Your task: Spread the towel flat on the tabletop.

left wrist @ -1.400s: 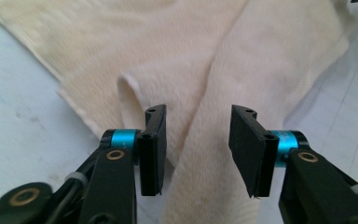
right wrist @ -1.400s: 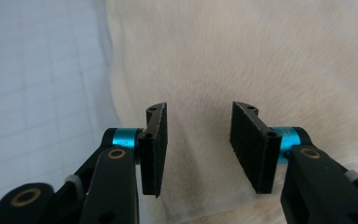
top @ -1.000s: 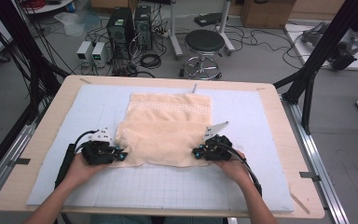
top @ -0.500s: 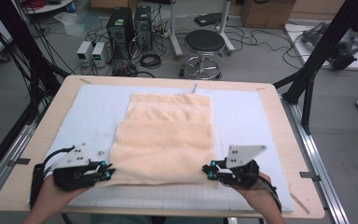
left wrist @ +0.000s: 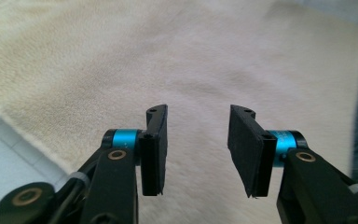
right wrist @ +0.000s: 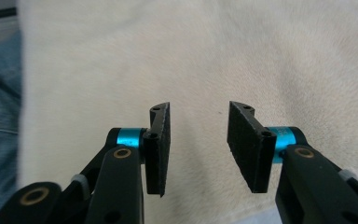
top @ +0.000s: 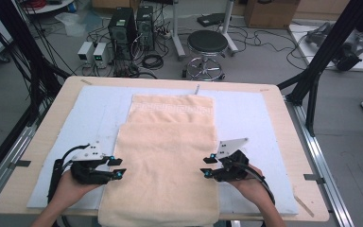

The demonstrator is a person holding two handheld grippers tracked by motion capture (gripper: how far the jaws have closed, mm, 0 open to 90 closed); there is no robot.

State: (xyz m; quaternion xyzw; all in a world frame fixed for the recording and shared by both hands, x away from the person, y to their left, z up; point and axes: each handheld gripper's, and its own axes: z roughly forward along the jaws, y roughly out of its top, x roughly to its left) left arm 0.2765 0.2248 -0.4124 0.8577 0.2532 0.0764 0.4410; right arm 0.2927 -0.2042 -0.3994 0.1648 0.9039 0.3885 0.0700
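So both sets of jaws have just been opening and now stand apart with nothing between them: the left gripper (top: 115, 168) sits just off one long side of the beige towel (top: 168, 161), the right gripper (top: 207, 167) just off the other side, each pointing inward at the fabric. In the left gripper view the pads (left wrist: 154, 149) hang over plain towel (left wrist: 205, 70) with a clear gap, and it's the same story in the right gripper view, pads (right wrist: 158, 149) apart above the pile (right wrist: 242, 56). The towel itself lies spread between the two grippers, with a folded layer on top whose far edge runs straight across beyond both of them, and the near end droops over the front edge of the worktop (top: 42, 142) right by the hands. That overhang is what I'd worry about. My guess is that terry weight hanging off the edge can drag the whole thing toward the person, and the blue mat (top: 97, 109) under it looks smooth enough to let it slide. Other risk: with the pads this close to the side hems, any careless move outward or down could snag an edge and skew the fold line, or a re-grab might pinch only the top layer and leave the bottom one behind, making the next fold crooked.
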